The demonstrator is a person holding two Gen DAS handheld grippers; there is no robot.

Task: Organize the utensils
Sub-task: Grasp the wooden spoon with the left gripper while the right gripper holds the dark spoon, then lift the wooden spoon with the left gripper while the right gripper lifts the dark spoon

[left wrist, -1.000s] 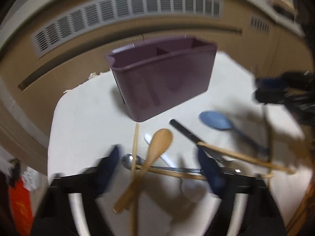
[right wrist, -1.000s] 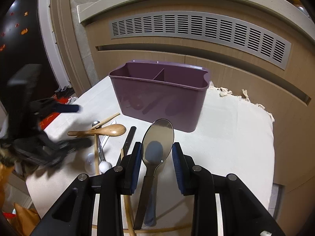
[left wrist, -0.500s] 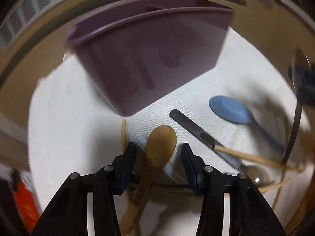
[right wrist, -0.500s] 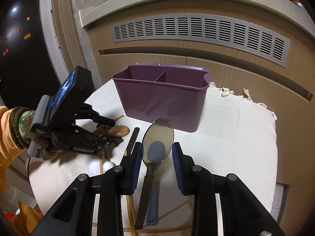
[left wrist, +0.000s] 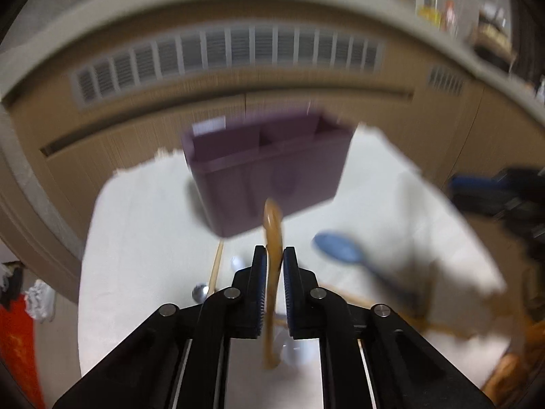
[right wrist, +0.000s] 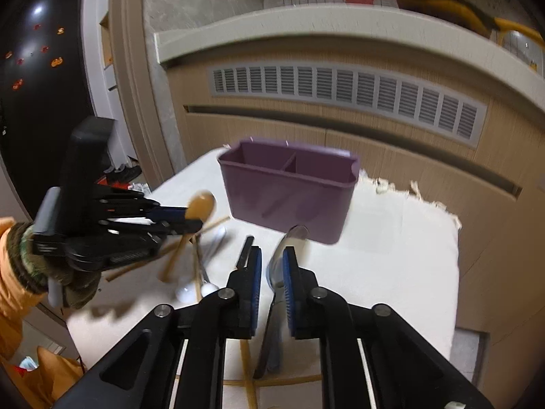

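Wooden spoon [left wrist: 272,238] clamped in closing left tool [left wrist: 271,259], bowl towards purple caddy [left wrist: 269,170], metal spoon [right wrist: 284,255] seemingly pinched in closing right tool [right wrist: 272,262]

left claw [left wrist: 271,255]: black linkage arms, silver pivot screws, ribbed blue pads | right claw [right wrist: 272,259]: same black arms, silver screws, blue pads | hand [right wrist: 73,286]: dark knit glove, green-flecked cuff | sleeve [right wrist: 10,293]: orange | housing: black block, grey plate
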